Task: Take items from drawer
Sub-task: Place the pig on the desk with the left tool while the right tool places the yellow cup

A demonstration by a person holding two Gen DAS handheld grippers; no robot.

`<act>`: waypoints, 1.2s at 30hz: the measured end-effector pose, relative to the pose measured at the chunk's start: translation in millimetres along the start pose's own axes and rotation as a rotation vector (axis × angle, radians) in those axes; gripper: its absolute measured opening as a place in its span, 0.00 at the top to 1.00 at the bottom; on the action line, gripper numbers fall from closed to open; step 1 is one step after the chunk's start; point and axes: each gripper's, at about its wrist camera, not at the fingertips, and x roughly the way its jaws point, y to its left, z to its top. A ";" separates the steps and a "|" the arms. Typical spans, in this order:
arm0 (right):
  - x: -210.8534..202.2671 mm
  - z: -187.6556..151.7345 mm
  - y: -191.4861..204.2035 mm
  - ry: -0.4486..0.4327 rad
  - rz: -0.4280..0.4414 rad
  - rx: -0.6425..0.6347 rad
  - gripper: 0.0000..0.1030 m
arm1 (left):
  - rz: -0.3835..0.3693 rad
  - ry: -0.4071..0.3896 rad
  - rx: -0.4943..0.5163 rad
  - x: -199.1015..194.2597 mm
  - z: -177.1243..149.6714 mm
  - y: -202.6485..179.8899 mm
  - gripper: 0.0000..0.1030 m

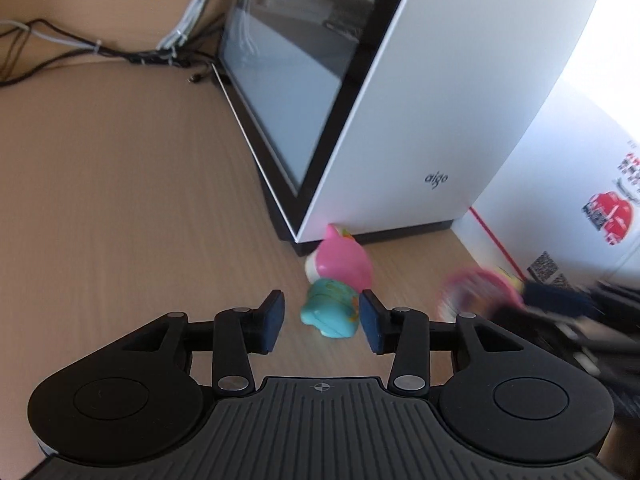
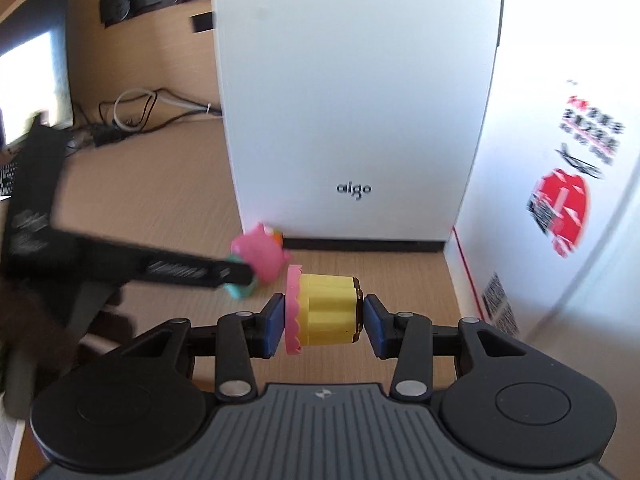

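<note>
In your left wrist view, your left gripper (image 1: 322, 322) stands released over the wooden desk (image 1: 120, 200), with the pink-and-teal toy figure (image 1: 338, 284) lying between its blue pads but untouched, just in front of the white aigo computer case (image 1: 420, 120). In your right wrist view, your right gripper (image 2: 323, 326) grasps the yellow toy cupcake (image 2: 326, 308) sideways, its pink frilled end against the left pad, while the toy figure (image 2: 260, 252) lies by the case (image 2: 352, 100) foot.

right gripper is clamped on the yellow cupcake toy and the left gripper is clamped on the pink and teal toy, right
Not quite. The right gripper does clamp the yellow cupcake toy, but the left gripper is open: the left wrist view shows its pads clear of the pink and teal toy, which lies on the desk.
</note>
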 end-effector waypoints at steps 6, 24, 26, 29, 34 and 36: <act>45.7 18.0 3.1 -0.039 0.017 0.013 0.60 | -0.021 -0.022 0.044 -54.3 -24.2 10.2 0.56; 47.2 12.1 6.3 -0.029 -0.007 -0.029 0.58 | -0.036 0.274 0.218 -67.5 -130.4 20.6 0.56; 40.0 10.0 6.5 -0.033 -0.005 -0.021 0.58 | -0.042 0.274 0.213 -68.0 -134.2 20.1 0.56; 24.4 4.5 3.6 -0.033 0.007 0.006 0.58 | -0.022 0.287 0.229 -66.4 -138.4 19.4 0.56; -2.7 -12.8 5.3 -0.011 0.043 0.054 0.58 | 0.005 0.336 0.250 -54.9 -144.7 24.7 0.56; -16.1 -24.0 6.1 0.004 0.053 0.047 0.56 | 0.022 0.342 0.221 -46.0 -145.4 28.7 0.56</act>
